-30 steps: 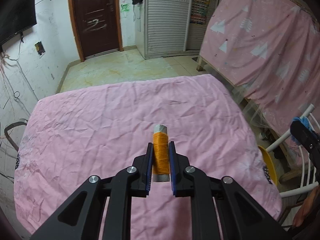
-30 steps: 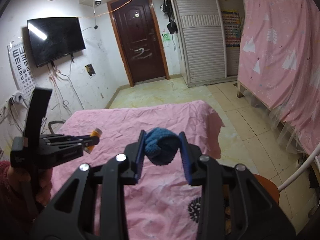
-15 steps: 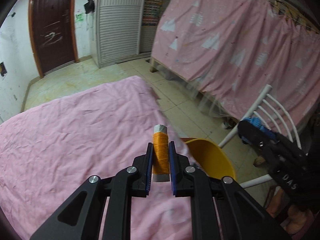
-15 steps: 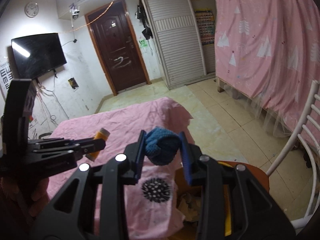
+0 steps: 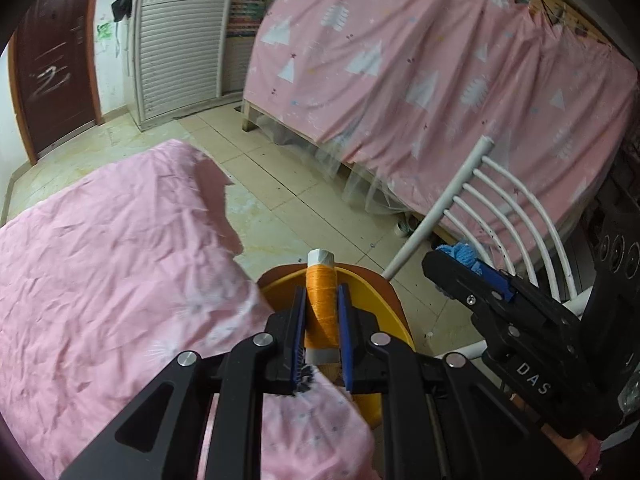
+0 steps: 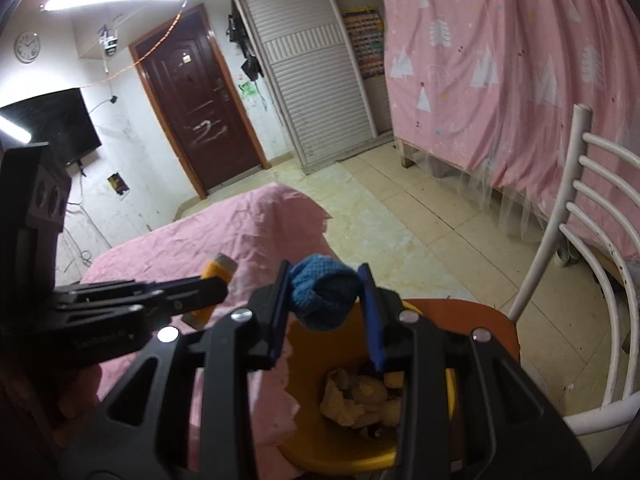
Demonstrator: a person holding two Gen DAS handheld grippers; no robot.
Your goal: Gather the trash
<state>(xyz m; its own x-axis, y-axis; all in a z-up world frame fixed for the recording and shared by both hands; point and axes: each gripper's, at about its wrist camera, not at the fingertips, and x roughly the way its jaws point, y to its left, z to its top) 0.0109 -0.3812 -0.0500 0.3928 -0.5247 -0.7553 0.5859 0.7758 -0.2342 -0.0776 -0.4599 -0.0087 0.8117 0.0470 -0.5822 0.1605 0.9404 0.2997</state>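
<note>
Both grippers have swung away from the middle of the pink bedspread over the last second and now hang at its corner, above a yellow bin that a second ago barely showed.

Left gripper is clenched on a spool of orange thread, the blue pads pressing its wound sides while the pale tube end pokes out ahead of the fingertips. From its own camera the spool sits over the near rim of the bin, right at the edge of the bedspread.

Right gripper is clamped on a wad of blue knitted fabric, which bulges out between the two blue pads. It hangs directly over the bin's mouth. Inside the bin lie crumpled pale scraps.

That bin stands on an orange-brown seat of a white metal chair, whose curved back rails rise to the right. Beyond lie a tiled floor, a bed frame draped in a pink curtain with white trees, a slatted white wardrobe and a dark red door.
</note>
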